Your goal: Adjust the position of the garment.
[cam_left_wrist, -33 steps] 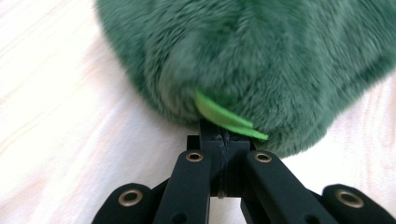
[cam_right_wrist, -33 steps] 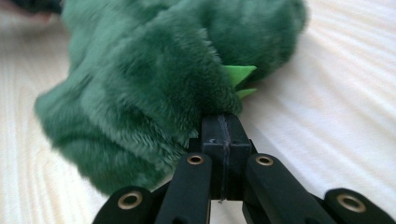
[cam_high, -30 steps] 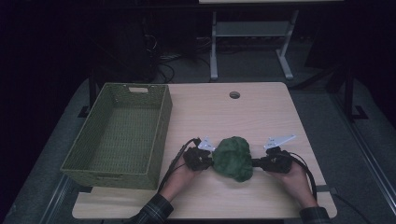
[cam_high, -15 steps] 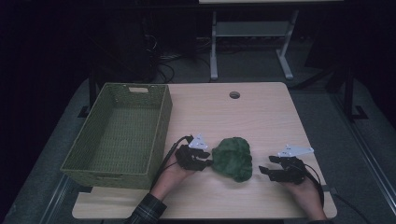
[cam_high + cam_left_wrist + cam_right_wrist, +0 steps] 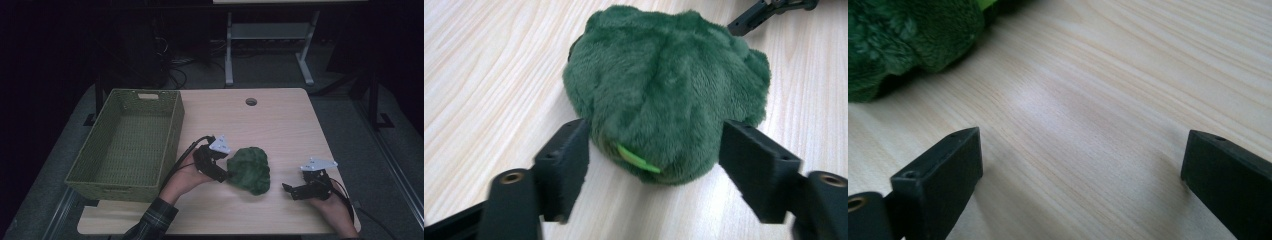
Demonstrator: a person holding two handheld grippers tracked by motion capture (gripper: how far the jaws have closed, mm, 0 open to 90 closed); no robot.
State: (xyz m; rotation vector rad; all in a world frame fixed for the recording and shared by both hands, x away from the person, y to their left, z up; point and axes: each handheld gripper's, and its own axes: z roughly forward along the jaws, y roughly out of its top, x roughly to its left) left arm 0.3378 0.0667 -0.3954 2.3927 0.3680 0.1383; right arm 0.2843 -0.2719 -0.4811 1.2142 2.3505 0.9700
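A dark green plush toy (image 5: pixel 250 169) lies on the wooden table (image 5: pixel 280 125), near the front. My left gripper (image 5: pixel 225 175) is at its left side. In the left gripper view the plush toy (image 5: pixel 664 85) has its near end, with a light green tag (image 5: pixel 638 159), between the two jaws of the left gripper (image 5: pixel 654 150). Those jaws have just been opening and are open, not pressing on the plush. My right gripper (image 5: pixel 289 190) is to the right of the plush, apart from it. The right gripper (image 5: pixel 1078 165) has also just been opening and stands open over bare wood, with the plush (image 5: pixel 903 35) at upper left.
A green woven basket (image 5: pixel 172 130) stands on the left part of the table, close behind the left hand. A round cable hole (image 5: pixel 251 101) sits near the far edge. Bare wood lies behind and to the right of the plush. The front edge runs just below both hands.
The right gripper has drawn away to the right from the plush, which it was against a second ago. The left gripper has lifted a little and stays beside the plush, which lies in the same place.
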